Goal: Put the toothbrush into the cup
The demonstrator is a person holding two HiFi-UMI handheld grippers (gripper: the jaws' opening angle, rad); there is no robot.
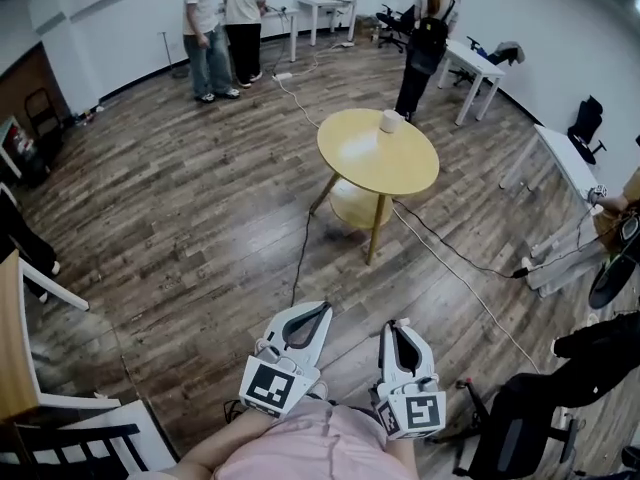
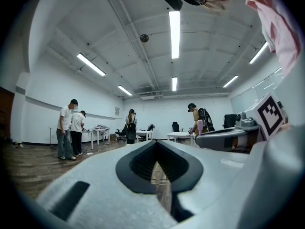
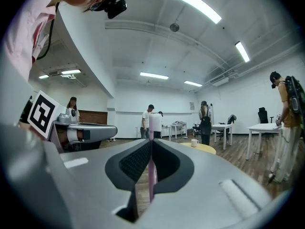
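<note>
Cup (image 1: 390, 121): white mug, upright on the round yellow table (image 1: 372, 173), near its far edge. No view looks into it, so contents can't be told. In the right gripper view the cup (image 3: 194, 142) shows small on the table (image 3: 210, 149), to the right of the fingers and well beyond them.

Toothbrush (image 3: 150, 175): pink handle w/ pale head on top, roughly upright btwn the fingers (image 3: 131, 162) of the right gripper (image 3: 150, 144). The fingers are clenched on the handle, one pad pressing each side, and the head sticks out past the tips. The toothbrush is well apart from the cup and not over the table.

Left gripper (image 2: 156, 149): fingers (image 2: 140, 162) are closed together w/ nothing held. Only a thin slit btwn them shows wood floor.

Head view: left gripper (image 1: 322, 310) and right gripper (image 1: 402, 324) sit side by side low in frame, close to the person's body. Both point toward the table, over the wood floor (image 1: 200, 228). A black cable (image 1: 300, 258) runs on the floor from near the table leg toward the left gripper. People stand in the bkgd by white desks.
</note>
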